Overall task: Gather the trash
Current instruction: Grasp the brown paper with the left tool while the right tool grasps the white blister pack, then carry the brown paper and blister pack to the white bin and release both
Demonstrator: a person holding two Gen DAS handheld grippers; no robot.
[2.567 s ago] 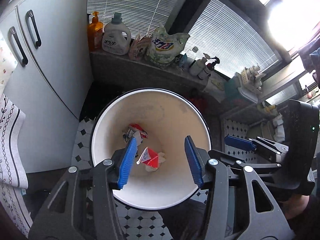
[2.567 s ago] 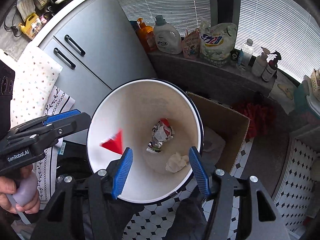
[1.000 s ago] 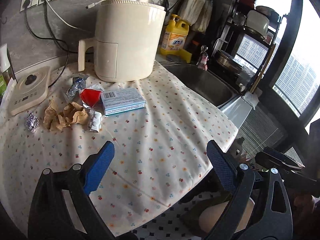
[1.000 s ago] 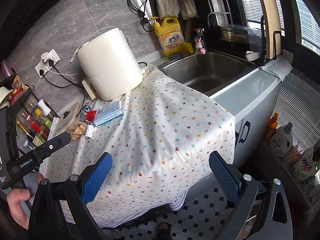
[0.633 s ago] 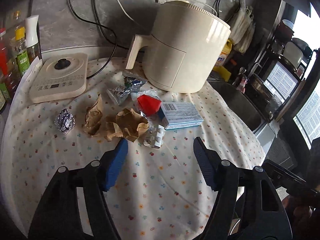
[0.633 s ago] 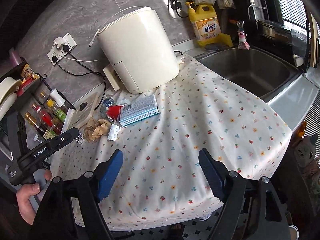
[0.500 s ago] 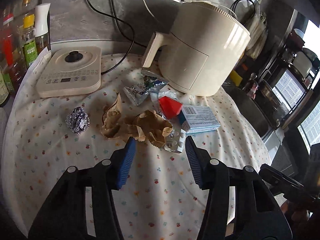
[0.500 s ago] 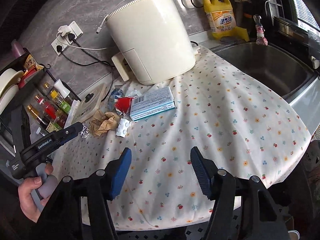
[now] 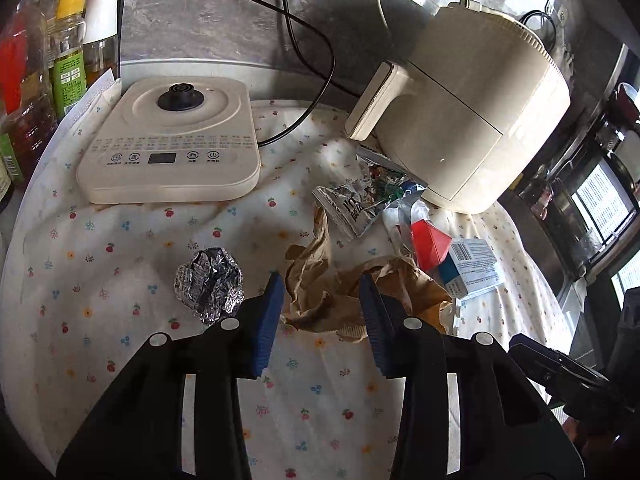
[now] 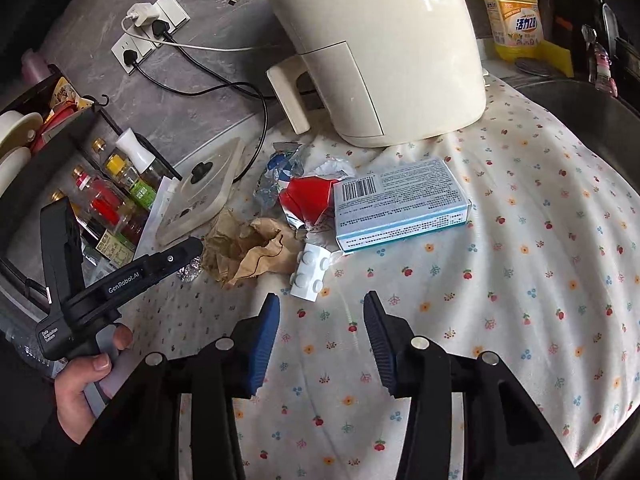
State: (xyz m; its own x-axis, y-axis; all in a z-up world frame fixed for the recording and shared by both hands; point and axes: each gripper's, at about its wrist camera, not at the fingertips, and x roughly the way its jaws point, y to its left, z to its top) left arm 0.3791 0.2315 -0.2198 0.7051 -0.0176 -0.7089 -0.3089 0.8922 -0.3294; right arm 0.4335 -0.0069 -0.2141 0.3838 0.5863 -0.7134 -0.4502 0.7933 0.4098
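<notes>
Kitchen counter under a flowered cloth, grey stone wall behind with cables. Left wrist view: cream appliance at right rear, its handle toward the left; flat cream base plate at left rear; bottles along the left edge. Trash in a cluster at centre: foil ball lying apart at left; brown paper, crumpled, its long axis running roughly left to right; silver wrapper behind it, near the appliance foot; red scrap to the right; box beyond, long axis running away toward the rear left, barcode end farthest. Left gripper partly open, jaws having just been closing, blue pads either side of the brown paper's near edge; whether they press on it cannot be told. Right wrist view: same cloth; appliance at rear; yellow jug at upper right; sink at right. Box lies flat, long axis left to right, barcode end leftward. Red scrap touches its left end; white blister strip just before it, tilted; brown paper to the left. Right gripper partly open, jaws just closing, nothing between them, blister strip just beyond the tips. A hand grips the left gripper's handle at lower left.
</notes>
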